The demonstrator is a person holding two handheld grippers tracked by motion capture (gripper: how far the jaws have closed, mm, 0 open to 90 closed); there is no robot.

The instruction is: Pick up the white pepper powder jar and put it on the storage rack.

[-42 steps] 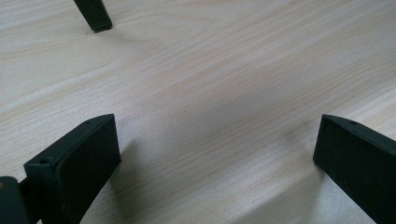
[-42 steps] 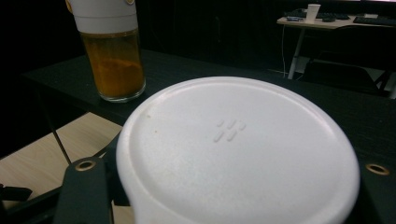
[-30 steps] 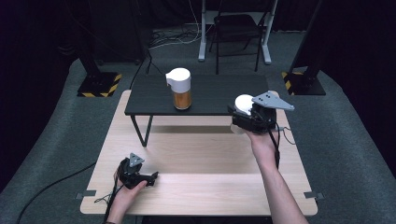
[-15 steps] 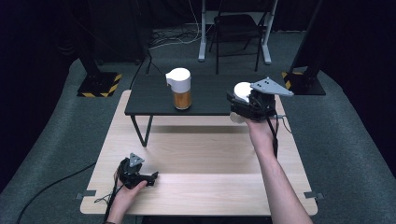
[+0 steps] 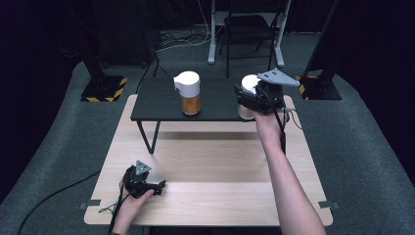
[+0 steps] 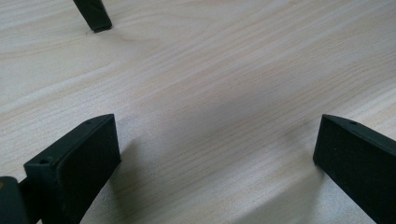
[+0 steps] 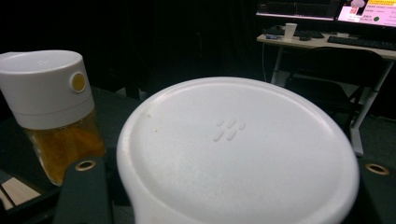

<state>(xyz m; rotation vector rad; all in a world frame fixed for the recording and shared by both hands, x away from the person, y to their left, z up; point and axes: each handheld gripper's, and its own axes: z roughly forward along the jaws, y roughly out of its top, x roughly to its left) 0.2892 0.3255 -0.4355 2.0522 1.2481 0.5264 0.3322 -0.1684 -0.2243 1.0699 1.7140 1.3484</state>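
Room: dark studio with grey carpet; a chair point(image 5: 248, 29) and a desk frame stand at the far side, and a lit desk with keyboards shows far off in the right gripper view.
Right jaws: clamped on a white-lidded container point(image 5: 248, 84); its broad white lid point(image 7: 238, 149) sits between the two black jaws in the right gripper view, with a small cluster of raised marks near its centre.
Right gripper point(image 5: 252, 98): held at the right end of the black shelf, the grey three-cornered plate on top, the cable trailing back along the forearm.
Container position: at the right end of the black shelf; whether it rests on the shelf or is lifted off it, I cannot tell.
Left jaws: wide apart with nothing between them, only bare wood grain in the left gripper view.
Left gripper point(image 5: 155, 186): low at the near left of the table, resting on or just above the wood, jaws pointing right.
Amber dispenser point(image 5: 188, 93): upright on the black shelf, left of the held container and well apart from it; white cap with a round yellow button point(image 7: 77, 82), amber liquid below.
Black shelf point(image 5: 156, 100): a low dark stand on thin legs at the far side of the table.
Table point(image 5: 210, 166): light wood, bare across its middle.
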